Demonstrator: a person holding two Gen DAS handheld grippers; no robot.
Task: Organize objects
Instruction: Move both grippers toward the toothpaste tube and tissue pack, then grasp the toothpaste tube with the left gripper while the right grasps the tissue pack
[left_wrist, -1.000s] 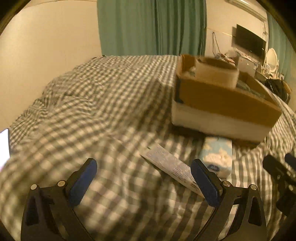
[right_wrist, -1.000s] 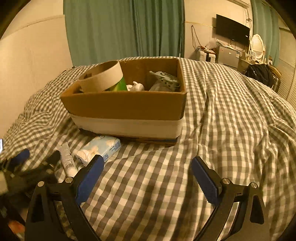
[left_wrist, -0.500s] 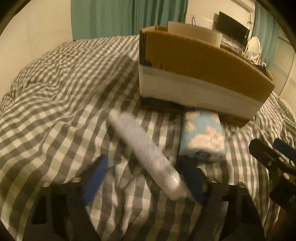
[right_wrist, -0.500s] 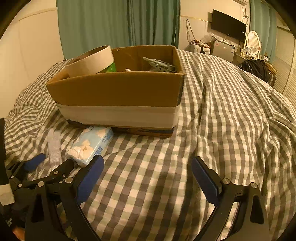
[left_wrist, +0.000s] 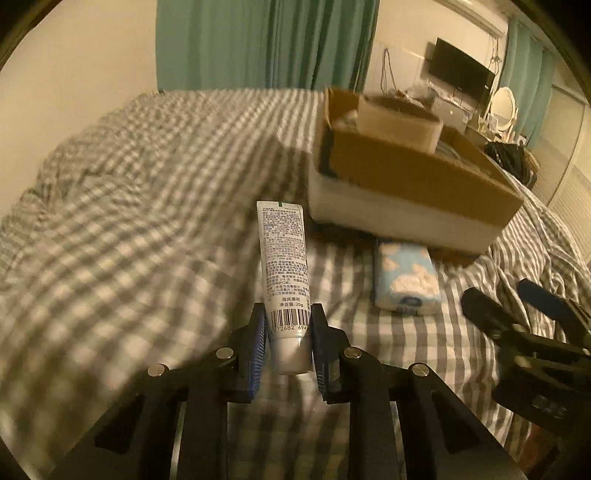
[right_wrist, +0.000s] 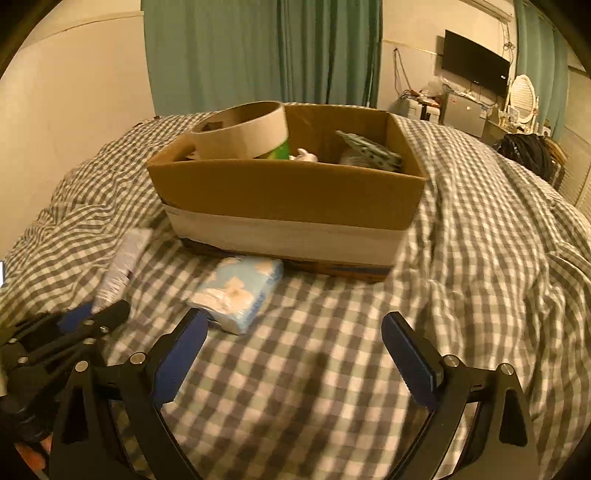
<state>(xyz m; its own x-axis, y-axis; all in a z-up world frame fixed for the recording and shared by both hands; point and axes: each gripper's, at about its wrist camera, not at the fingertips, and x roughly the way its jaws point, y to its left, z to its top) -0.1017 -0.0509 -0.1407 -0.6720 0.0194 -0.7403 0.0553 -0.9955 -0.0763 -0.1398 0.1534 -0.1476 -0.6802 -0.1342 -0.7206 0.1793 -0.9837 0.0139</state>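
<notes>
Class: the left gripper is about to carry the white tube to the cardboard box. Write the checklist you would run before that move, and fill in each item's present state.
1. Left gripper shut on the white tube, near its cap end: ok.
2. Tube lifted clear of the checked bedcover: cannot tell.
3. Cardboard box open at the top: ok.
4. Free space in the box between the cardboard ring and the other contents: cannot tell.
5. Right gripper open and empty, aside from the tube's path: ok.
6. Tissue pack still outside the box, lying in front of it: not ok.
</notes>
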